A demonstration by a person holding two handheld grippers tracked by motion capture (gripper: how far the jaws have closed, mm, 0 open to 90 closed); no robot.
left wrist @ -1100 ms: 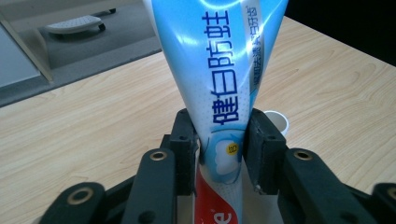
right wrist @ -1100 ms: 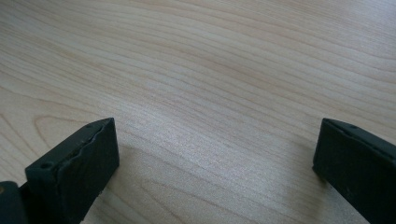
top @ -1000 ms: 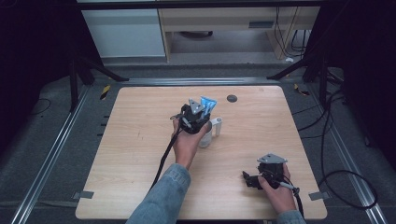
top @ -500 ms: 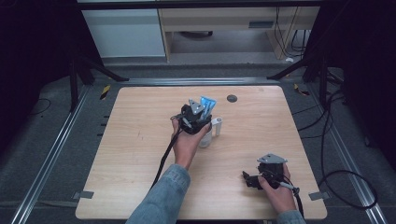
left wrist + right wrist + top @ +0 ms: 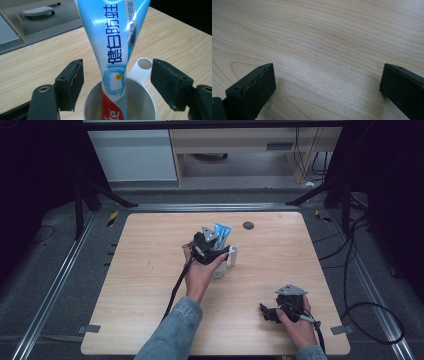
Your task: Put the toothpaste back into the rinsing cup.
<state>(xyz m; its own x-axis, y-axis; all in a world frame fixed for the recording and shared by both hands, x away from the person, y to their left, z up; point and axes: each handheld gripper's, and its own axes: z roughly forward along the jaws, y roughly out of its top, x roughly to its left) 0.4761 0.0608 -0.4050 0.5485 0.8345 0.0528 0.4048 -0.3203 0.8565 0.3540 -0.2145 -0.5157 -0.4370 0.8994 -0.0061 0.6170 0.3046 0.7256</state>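
A light blue toothpaste tube [image 5: 112, 37] stands upright in a white cup [image 5: 146, 105] with a side handle [image 5: 142, 66], near the middle of the wooden table [image 5: 140, 270]. My left gripper [image 5: 120, 82] hovers over the cup from the near side. Its jaws have just been opening and now stand apart on either side of the tube, with neither pad touching it. In the high view the left gripper [image 5: 212, 247] covers most of the cup [image 5: 231, 256], and the tube [image 5: 221, 231] rises behind it. My right gripper [image 5: 267, 314] rests low at the front right, open [image 5: 327, 87] over bare wood.
A small dark round disc [image 5: 248, 225] lies on the table beyond the cup. Metal rails run along the table's left and right sides, and cables [image 5: 360, 270] trail on the floor at the right. A cabinet stands past the far edge.
Both hands keep their places in the high view, and the tube stands in the cup as before. No shift of any object shows.
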